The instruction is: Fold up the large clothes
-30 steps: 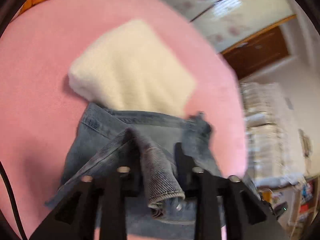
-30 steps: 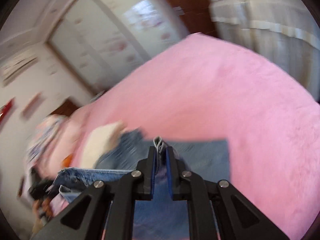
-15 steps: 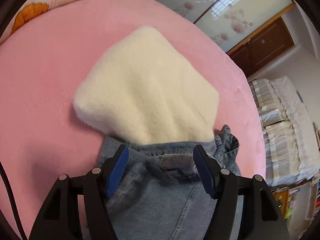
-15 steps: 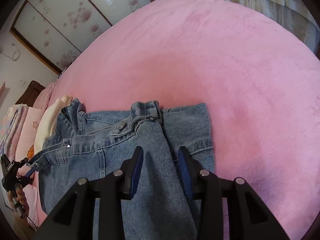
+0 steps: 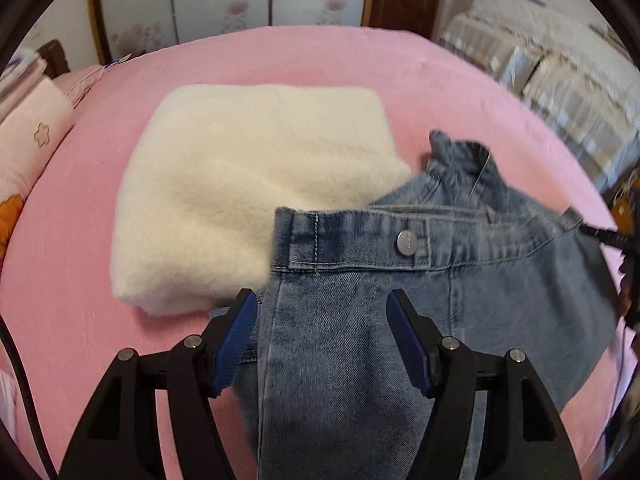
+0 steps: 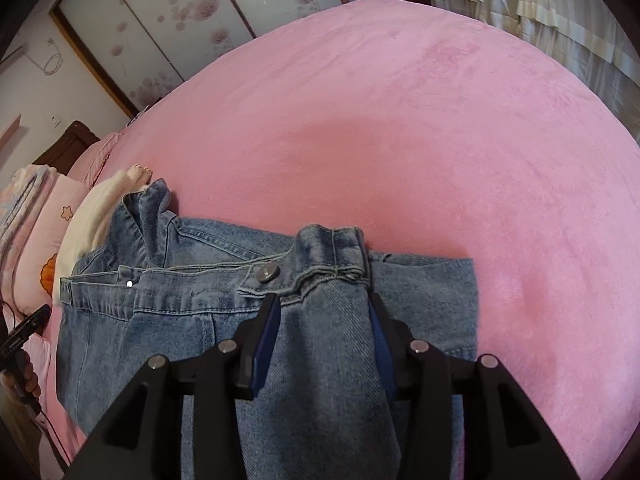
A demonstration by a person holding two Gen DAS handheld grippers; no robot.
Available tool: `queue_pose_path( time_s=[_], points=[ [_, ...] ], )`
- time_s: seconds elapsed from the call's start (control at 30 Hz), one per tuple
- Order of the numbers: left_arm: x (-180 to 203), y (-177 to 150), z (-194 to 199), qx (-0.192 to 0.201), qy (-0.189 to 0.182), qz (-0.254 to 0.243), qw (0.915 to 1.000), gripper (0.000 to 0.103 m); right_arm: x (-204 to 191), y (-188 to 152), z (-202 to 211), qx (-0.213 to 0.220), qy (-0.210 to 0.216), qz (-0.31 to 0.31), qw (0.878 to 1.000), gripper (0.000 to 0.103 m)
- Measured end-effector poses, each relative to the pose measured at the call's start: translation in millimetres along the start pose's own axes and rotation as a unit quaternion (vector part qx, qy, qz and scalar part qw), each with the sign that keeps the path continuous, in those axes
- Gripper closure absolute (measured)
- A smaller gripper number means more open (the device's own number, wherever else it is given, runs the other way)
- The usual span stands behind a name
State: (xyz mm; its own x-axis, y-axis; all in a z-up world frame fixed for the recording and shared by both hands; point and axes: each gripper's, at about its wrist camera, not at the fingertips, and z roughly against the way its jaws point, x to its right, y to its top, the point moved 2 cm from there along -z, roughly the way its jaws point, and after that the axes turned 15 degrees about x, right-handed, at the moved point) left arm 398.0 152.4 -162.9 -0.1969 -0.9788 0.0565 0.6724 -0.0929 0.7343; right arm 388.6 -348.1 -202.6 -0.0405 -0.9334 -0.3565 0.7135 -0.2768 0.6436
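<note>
You're at the release after a fold: the jeans (image 5: 400,280) lie on the pink bed cover (image 6: 400,120), waistband folded up to the far edge, one corner resting on the cream blanket (image 5: 248,184) beside them.

Your left gripper (image 5: 320,344) has just been opening and now stands wide, blue pads clear on either side of a denim fold. The cloth sits between them, but I see no squeeze on it.

Your right gripper (image 6: 324,344) has just been opening too, though it is narrower. A raised ridge of denim below the bunched waistband runs between its jaws. The pads sit close against it, maybe brushing it, but do not look to be pinching.

As I judge it, the next move calls for lifting both grippers straight off without dragging the fold. Then flatten the bunched waistband near the metal button (image 6: 267,272) and pick new edges for the next fold
</note>
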Motion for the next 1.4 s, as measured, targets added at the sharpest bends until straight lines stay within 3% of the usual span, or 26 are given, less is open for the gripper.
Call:
queue_pose_path(
  time_s=[0.2,0.27,0.3,0.33,0.37,0.4,0.47,0.53,0.67,0.77,0.9,1.0,1.07,1.1,1.17,1.23,1.3,1.4],
  points=[
    [9,-1,-35,-0.034,0.014,-0.014,0.9992,0.037,-8,-1,-9,-0.001,-0.01,0.022,1.0,0.045],
    [8,-1,-40,-0.028,0.027,-0.007,0.9992,0.037,-12,-3,-12,0.002,-0.022,0.04,0.999,0.045],
    [7,-1,-37,-0.022,0.039,-0.003,0.999,0.043,-15,-5,-13,0.003,-0.029,0.053,0.998,0.046],
    [7,-2,-34,-0.012,0.056,0.0,0.9984,0.058,-18,-7,-15,0.003,-0.044,0.072,0.996,0.053],
    [8,-2,-32,-0.004,0.069,0.004,0.9976,0.069,-21,-10,-15,0.006,-0.06,0.093,0.994,0.071],
    [8,-3,-27,0.003,0.093,0.008,0.9956,0.088,-23,-12,-14,0.012,-0.075,0.113,0.991,0.08],
    [9,-4,-13,0.024,0.119,0.023,0.9923,0.091,-24,-14,-4,0.03,-0.074,0.118,0.99,0.092],
    [14,-2,-2,0.041,0.143,0.025,0.9885,0.095,-25,-14,11,0.06,-0.087,0.119,0.987,0.097],
    [24,10,19,0.072,0.173,0.031,0.9817,0.101,-30,-5,49,0.127,-0.085,0.104,0.983,0.097],
    [21,27,34,0.109,0.215,0.042,0.9696,0.103,-37,7,64,0.16,-0.085,0.103,0.978,0.097],
    [7,42,38,0.115,0.222,0.06,0.9664,0.103,-45,22,50,0.168,-0.089,0.115,0.975,0.097],
    [2,36,20,0.07,0.141,0.072,0.9849,0.103,-55,24,36,0.165,-0.095,0.131,0.973,0.097],
    [1,25,11,0.04,0.103,0.064,0.9918,0.098,-49,21,26,0.145,-0.095,0.119,0.978,0.097],
    [0,22,10,0.036,0.096,0.06,0.9929,0.091,-43,19,22,0.135,-0.092,0.11,0.98,0.097],
    [-3,14,5,0.027,0.07,0.057,0.9956,0.073,-34,12,17,0.121,-0.088,0.097,0.984,0.097],
    [-6,7,1,0.019,0.05,0.06,0.9968,0.045,-27,5,15,0.112,-0.085,0.091,0.986,0.097],
    [-10,3,-5,0.017,0.053,0.058,0.9968,0.036,-23,1,14,0.105,-0.082,0.089,0.987,0.097],
    [-20,0,-23,-0.002,0.05,0.063,0.9967,0.036,-18,-2,12,0.098,-0.078,0.082,0.989,0.097]
  ],
)
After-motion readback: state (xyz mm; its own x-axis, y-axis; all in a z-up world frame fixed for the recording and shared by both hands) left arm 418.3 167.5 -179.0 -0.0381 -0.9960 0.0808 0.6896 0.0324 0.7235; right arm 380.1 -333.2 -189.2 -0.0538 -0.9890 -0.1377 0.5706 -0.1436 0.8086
